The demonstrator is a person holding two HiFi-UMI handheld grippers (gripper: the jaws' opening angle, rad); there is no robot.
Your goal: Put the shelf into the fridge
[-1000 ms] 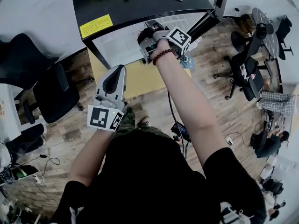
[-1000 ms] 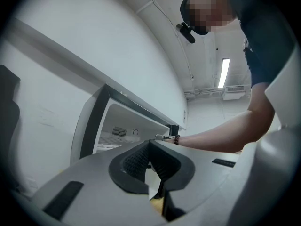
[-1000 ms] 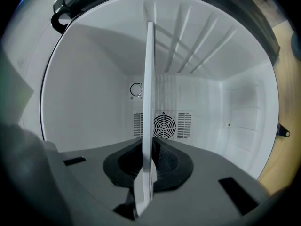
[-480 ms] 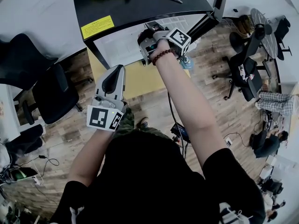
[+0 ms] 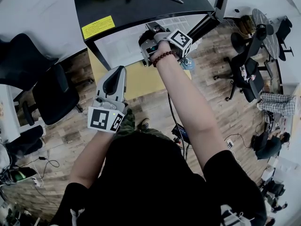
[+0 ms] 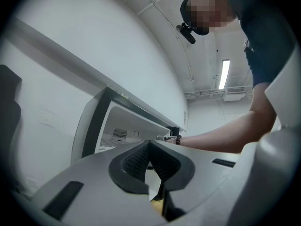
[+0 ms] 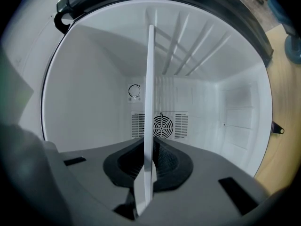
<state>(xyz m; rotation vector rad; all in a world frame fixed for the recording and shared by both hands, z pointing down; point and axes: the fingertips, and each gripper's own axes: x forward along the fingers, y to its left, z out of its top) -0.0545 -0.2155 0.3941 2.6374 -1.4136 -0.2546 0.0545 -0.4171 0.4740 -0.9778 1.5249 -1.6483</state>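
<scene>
A small black-topped fridge (image 5: 141, 6) stands open ahead of me, and its white inside (image 7: 84, 107) with a round fan grille (image 7: 162, 125) fills the right gripper view. My right gripper (image 5: 149, 45) is at the fridge's mouth. It is shut on the shelf (image 7: 150, 88), a thin white plate seen edge-on that reaches into the cavity from between the pads (image 7: 164, 160). Lower and nearer me, my left gripper (image 5: 115, 79) is shut and holds nothing, pointing toward the fridge (image 6: 101, 121).
A yellow panel (image 5: 141, 79) lies on the wooden floor below the fridge opening. Black office chairs stand at the left (image 5: 51, 95) and right (image 5: 249, 74). The fridge door (image 5: 221, 1) hangs open at the right. Cables (image 5: 181, 133) trail on the floor by my feet.
</scene>
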